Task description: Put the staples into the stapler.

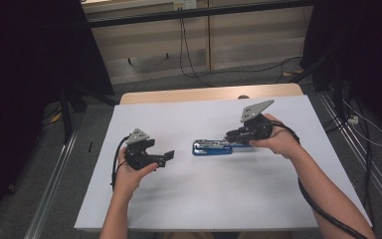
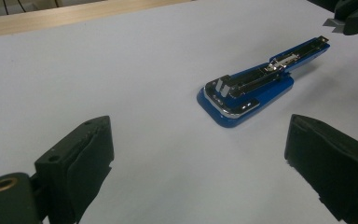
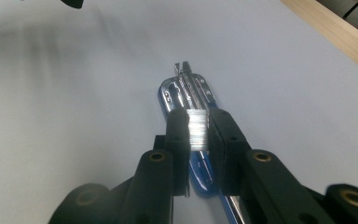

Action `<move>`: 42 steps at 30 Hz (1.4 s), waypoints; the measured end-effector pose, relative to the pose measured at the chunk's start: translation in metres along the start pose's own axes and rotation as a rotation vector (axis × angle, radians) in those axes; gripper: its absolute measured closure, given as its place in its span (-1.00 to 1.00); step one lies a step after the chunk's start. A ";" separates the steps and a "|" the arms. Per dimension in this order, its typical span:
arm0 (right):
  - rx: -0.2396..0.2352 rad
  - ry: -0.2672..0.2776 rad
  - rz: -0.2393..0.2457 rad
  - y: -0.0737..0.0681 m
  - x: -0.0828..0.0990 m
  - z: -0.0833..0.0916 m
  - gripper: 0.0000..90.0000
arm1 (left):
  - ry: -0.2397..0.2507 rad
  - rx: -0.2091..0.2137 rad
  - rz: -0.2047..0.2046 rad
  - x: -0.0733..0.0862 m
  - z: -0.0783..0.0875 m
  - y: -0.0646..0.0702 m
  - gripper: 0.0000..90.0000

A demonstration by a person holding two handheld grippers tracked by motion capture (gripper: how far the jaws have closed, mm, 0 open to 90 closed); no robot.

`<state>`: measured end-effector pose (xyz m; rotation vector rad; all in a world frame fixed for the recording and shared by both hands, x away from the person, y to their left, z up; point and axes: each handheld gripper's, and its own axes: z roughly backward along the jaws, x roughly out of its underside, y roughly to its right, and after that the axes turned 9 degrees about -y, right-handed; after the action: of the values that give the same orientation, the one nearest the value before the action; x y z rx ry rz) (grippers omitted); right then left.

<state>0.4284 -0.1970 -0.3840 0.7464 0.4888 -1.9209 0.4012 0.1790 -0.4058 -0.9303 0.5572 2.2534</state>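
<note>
Right gripper view: right gripper (image 3: pixel 198 135) pinches a staple strip (image 3: pixel 197 129) above the opened stapler (image 3: pixel 186 93), unloaded yet; left gripper (image 2: pixel 200 172) wide, empty.

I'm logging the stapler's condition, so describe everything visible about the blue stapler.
The blue stapler lies opened out flat on the white table cover, near its middle. Its glossy blue base looks like plastic, and a silvery metal staple channel runs along the top, with a narrower arm stretching out beyond the base. The right gripper holds a shiny silver strip, seemingly staples, between its fingers just above the stapler. The left gripper stays apart, open.
</note>
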 end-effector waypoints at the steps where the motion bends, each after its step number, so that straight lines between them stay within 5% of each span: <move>1: 0.001 -0.001 0.002 0.001 -0.001 -0.001 0.77 | 0.001 -0.004 -0.003 0.000 0.001 0.000 -0.83; 42: -0.003 -0.016 0.026 0.014 -0.021 -0.032 0.77 | 0.000 0.003 -0.009 0.003 -0.003 -0.001 -0.87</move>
<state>0.4568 -0.1694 -0.3936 0.7318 0.4696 -1.8997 0.4021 0.1795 -0.4097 -0.9300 0.5548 2.2436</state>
